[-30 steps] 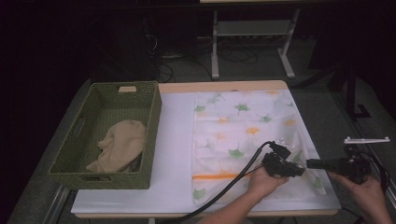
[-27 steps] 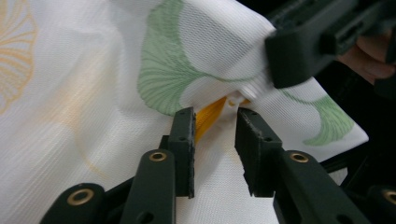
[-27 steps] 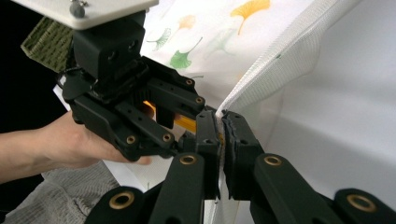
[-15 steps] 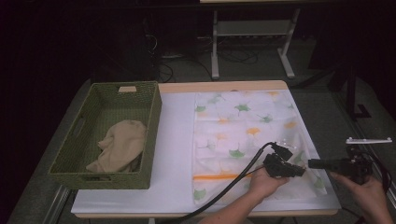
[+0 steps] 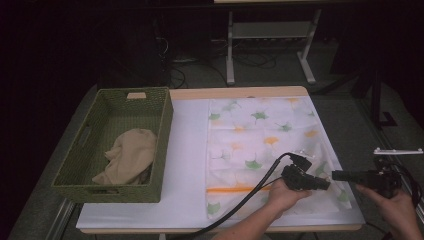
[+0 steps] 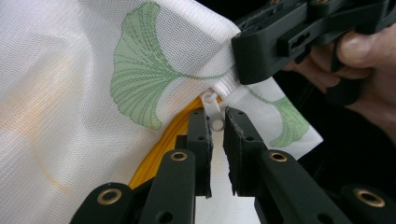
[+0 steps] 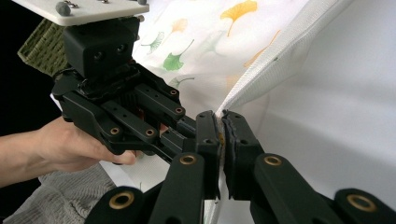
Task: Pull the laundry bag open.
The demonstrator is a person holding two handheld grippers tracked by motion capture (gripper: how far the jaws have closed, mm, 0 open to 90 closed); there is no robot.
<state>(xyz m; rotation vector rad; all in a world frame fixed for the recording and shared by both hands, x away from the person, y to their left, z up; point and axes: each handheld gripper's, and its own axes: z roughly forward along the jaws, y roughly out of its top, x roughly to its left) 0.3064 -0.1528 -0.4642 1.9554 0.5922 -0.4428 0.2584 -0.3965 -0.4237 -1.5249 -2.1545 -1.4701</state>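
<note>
White table sheet (image 5: 190, 165) under dim light | left gripper (image 6: 217, 122) nips white zipper pull (image 6: 212, 108) at pouch corner | right gripper (image 7: 220, 126) clamps leaf-print mesh pouch (image 5: 260, 145) edge, near right of table | green basket (image 5: 162, 125) with beige cloth (image 5: 127, 157) far left

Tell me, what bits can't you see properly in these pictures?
- What lies under the beige cloth in the green basket: high view, the cloth covers it.
- How far the yellow zipper runs: left gripper view, the left gripper and the folded leaf-print fabric hide it.
- The fabric edge inside the right gripper: right gripper view, the shut jaws cover it.
- The room behind the table: high view, too dark.
</note>
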